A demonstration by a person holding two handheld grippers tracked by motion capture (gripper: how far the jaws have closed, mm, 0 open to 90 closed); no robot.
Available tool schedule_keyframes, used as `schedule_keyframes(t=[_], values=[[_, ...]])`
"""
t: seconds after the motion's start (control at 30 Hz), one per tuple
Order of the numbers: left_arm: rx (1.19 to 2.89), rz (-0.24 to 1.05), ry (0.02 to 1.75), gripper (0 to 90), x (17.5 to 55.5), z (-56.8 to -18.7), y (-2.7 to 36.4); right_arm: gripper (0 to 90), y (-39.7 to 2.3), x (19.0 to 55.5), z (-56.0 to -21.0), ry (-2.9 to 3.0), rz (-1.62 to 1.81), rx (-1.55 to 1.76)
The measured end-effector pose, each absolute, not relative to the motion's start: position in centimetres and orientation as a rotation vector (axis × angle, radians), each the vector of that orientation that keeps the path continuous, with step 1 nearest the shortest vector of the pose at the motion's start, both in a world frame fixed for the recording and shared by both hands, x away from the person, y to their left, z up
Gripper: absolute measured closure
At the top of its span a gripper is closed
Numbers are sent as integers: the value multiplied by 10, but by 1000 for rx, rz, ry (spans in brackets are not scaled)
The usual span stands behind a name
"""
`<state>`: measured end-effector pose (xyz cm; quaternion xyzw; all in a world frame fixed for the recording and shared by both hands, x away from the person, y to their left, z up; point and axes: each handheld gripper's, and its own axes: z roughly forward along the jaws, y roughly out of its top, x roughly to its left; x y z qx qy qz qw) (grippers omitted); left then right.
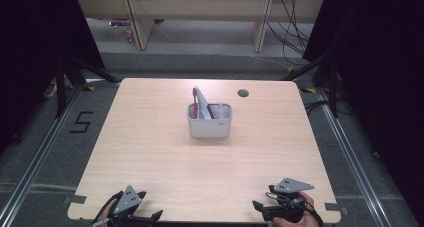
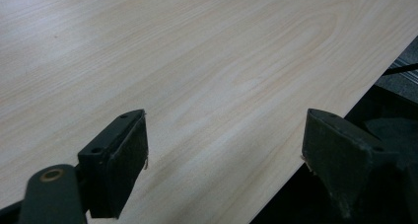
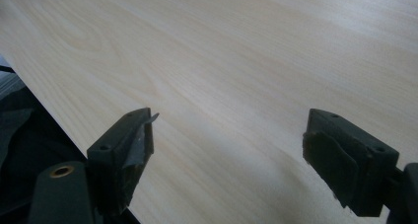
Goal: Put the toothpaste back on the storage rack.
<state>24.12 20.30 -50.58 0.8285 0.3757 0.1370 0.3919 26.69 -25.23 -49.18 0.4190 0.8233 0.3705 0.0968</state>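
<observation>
A grey two-compartment holder [image 1: 209, 120] stands at the middle of the light wooden table [image 1: 150, 152]. A pale tube and a red-handled toothbrush [image 1: 199, 103] lean in its left compartment. My left gripper [image 1: 156, 216] rests at the table's front left edge, and in its own view the jaws [image 2: 224, 150] stand wide apart over bare wood. My right gripper [image 1: 257, 207] lies at the front right edge in a person's hand, open, with nothing between its jaws [image 3: 229, 145].
A round cable hole [image 1: 243, 93] sits near the table's far edge, right of the holder. Dark floor with rails surrounds the table; black stands flank it and cables lie at the back right.
</observation>
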Motion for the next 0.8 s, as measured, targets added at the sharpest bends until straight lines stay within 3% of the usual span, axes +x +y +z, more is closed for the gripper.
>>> schedule_keyframes(t=[0.8], values=[[2111,349,956,171,241,-506,203,189,-260,259,-494,2456,1096,1219]])
